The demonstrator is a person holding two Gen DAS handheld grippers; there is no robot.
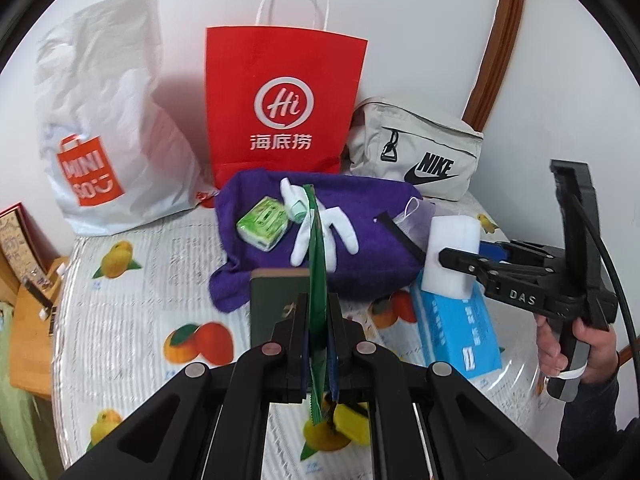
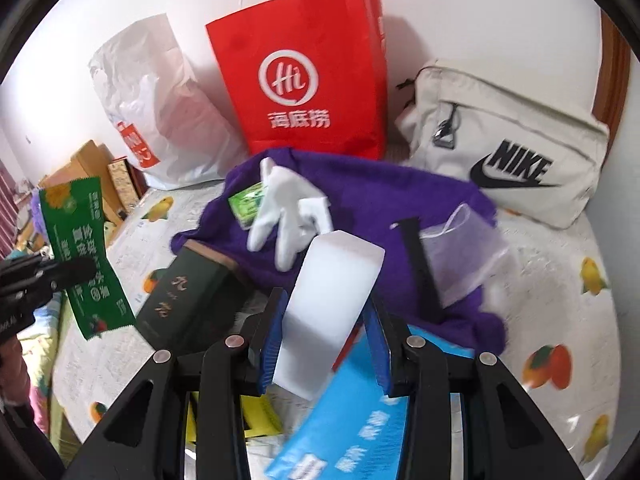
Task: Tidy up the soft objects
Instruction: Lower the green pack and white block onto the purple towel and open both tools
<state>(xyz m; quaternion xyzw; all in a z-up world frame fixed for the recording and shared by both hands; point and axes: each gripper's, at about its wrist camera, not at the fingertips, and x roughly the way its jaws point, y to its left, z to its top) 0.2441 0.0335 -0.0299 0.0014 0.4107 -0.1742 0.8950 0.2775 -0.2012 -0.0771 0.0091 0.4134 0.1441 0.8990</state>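
My left gripper [image 1: 318,312] is shut on a flat green sachet [image 1: 316,280], held edge-on above the table; the sachet shows flat in the right wrist view [image 2: 86,256]. My right gripper [image 2: 326,316] is shut on a white sponge block [image 2: 332,304], lifted over a blue tissue pack [image 2: 352,420]; the sponge also shows in the left wrist view [image 1: 450,256]. A purple towel [image 1: 360,236] lies mid-table with a white glove [image 1: 320,224] and a green tissue packet [image 1: 262,228] on it.
At the back stand a white Miniso bag [image 1: 104,140], a red paper bag [image 1: 284,104] and a beige Nike pouch [image 1: 416,148]. A dark green box [image 2: 188,300] lies beside the towel. A small mesh pouch [image 2: 464,252] lies on the towel's right.
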